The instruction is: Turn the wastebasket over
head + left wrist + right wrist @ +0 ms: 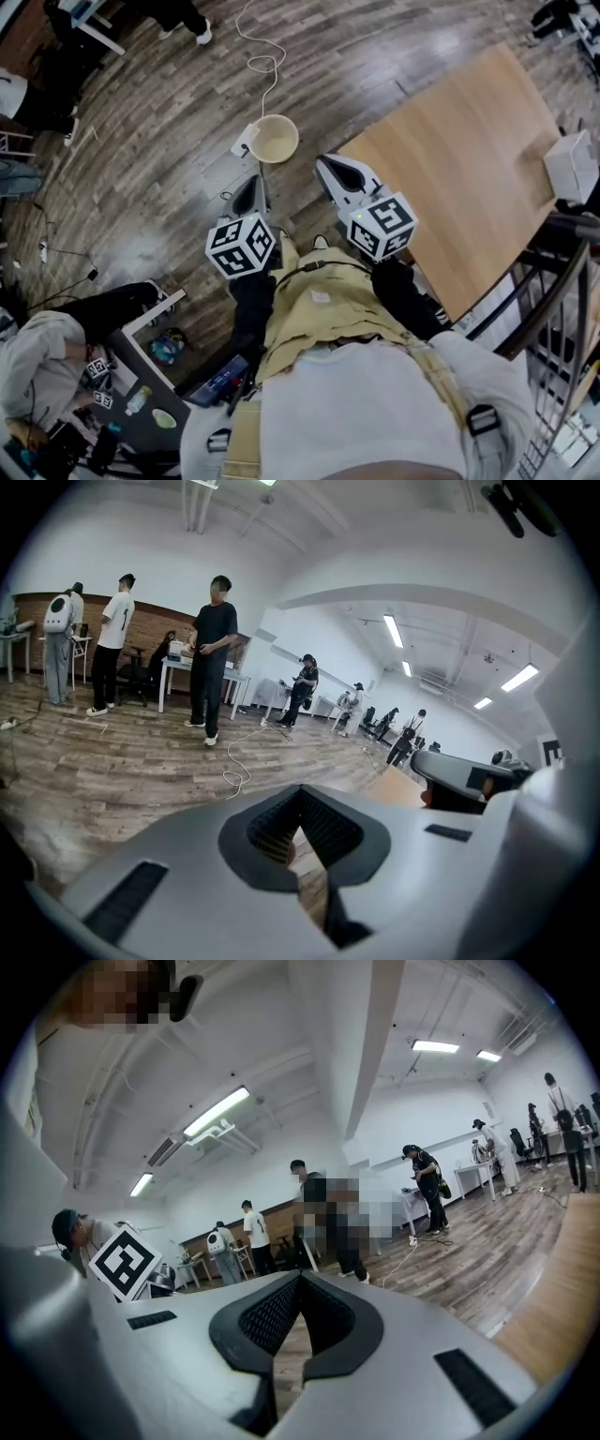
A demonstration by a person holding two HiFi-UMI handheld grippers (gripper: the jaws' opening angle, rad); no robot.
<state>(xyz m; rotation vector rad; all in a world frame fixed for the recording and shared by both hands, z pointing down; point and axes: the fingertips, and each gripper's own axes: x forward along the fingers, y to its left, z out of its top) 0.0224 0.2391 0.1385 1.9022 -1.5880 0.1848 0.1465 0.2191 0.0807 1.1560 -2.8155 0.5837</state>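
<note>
In the head view the wastebasket, a round cream tub, stands upright on the wood floor with its open mouth up and nothing visible inside. My left gripper hangs short of it on the near side, jaws shut and empty. My right gripper is to the basket's right, near the table corner, also shut with nothing in it. Neither touches the basket. In the left gripper view the left gripper points out across the room, and the right gripper does the same in its view. Neither gripper view shows the basket.
A wooden table fills the right side, with a white box on its far edge. A white cable runs over the floor to a power strip beside the basket. A black railing is at right. Several people stand around the room.
</note>
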